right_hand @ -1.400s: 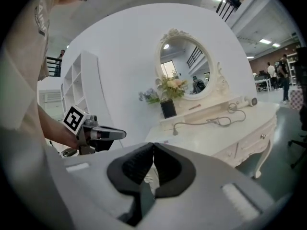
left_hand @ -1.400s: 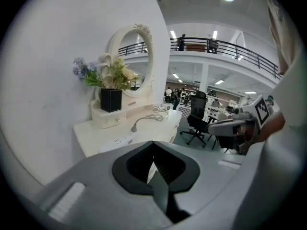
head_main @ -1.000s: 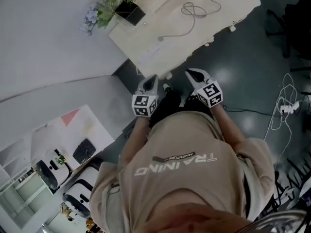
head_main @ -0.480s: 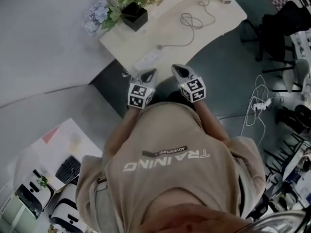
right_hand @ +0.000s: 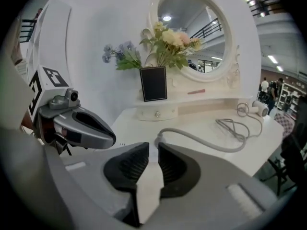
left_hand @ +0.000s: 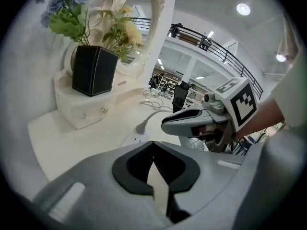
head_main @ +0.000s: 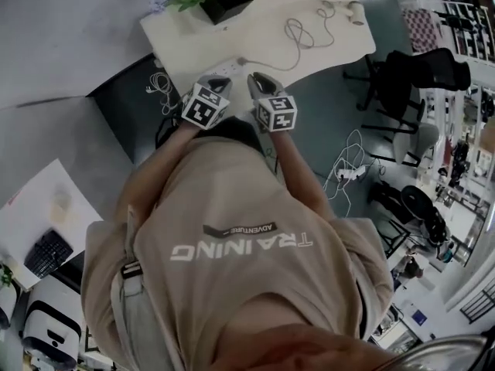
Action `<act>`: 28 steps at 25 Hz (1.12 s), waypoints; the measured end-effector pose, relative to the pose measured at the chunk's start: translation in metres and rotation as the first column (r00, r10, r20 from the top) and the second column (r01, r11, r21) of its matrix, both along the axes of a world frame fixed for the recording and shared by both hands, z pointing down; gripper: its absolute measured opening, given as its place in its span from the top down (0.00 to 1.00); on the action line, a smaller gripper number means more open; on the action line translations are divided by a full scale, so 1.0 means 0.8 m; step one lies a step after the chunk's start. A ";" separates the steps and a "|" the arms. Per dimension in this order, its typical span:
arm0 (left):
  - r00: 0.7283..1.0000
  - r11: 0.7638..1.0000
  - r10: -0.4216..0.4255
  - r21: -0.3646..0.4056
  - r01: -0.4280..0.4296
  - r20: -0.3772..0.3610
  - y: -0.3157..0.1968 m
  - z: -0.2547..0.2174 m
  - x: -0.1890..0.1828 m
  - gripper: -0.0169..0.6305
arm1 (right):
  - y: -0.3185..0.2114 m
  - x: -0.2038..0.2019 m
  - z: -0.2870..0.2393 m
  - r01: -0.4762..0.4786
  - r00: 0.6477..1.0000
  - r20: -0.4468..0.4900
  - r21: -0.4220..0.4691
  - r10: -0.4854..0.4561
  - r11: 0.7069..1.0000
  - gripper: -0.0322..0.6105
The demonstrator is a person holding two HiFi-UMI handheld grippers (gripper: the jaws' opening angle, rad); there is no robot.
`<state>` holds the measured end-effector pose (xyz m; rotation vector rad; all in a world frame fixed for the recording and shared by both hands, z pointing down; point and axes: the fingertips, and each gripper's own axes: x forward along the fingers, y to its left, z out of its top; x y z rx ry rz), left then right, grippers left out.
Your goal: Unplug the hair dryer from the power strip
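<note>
- L gripper [left_hand: 152, 143]: jaws together, nothing btwn them; held above near edge of the white bench [head_main: 332, 49].
- R gripper [right_hand: 153, 145]: jaws all but together, only a thin slit, nothing in it; just beside L gripper, both pointing at the bench.
- Power strip [head_main: 223, 69] lies on bench just ahead of the two grippers.
- Plug [right_hand: 159, 137] sits in the strip; neither gripper touches it.
- Grey cord [right_hand: 201, 140] runs from plug to a loose coil [head_main: 298, 31] mid-bench.
- Hair dryer [right_hand: 259, 108] lies at far R end of bench, well apart from strip.
- Black flower pot [right_hand: 153, 84] and oval mirror [right_hand: 194, 32] at back.
</note>
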<state>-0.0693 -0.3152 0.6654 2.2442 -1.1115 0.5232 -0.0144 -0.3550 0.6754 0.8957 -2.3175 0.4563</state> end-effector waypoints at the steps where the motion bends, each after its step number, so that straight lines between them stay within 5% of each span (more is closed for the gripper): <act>1: 1.000 1.000 -0.001 -0.014 0.001 0.011 -0.006 0.005 -0.003 0.97 | -0.008 -0.007 0.004 0.011 1.000 -0.014 0.001 -0.011 1.000 0.84; 7: 0.999 0.993 -0.002 -0.114 0.007 0.039 -0.016 0.037 -0.009 0.97 | -0.039 -0.032 0.028 0.020 0.997 -0.072 -0.001 -0.020 1.000 0.79; 14: 0.997 0.980 0.002 -0.198 0.013 0.072 -0.020 0.052 -0.014 0.97 | -0.056 -0.043 0.029 0.018 0.999 -0.037 -0.004 -0.019 1.000 0.79; 28: 0.993 0.974 -0.043 -0.215 0.067 0.114 -0.023 0.054 -0.019 0.97 | -0.053 -0.045 0.012 0.164 0.986 -0.042 0.038 -0.163 0.986 0.84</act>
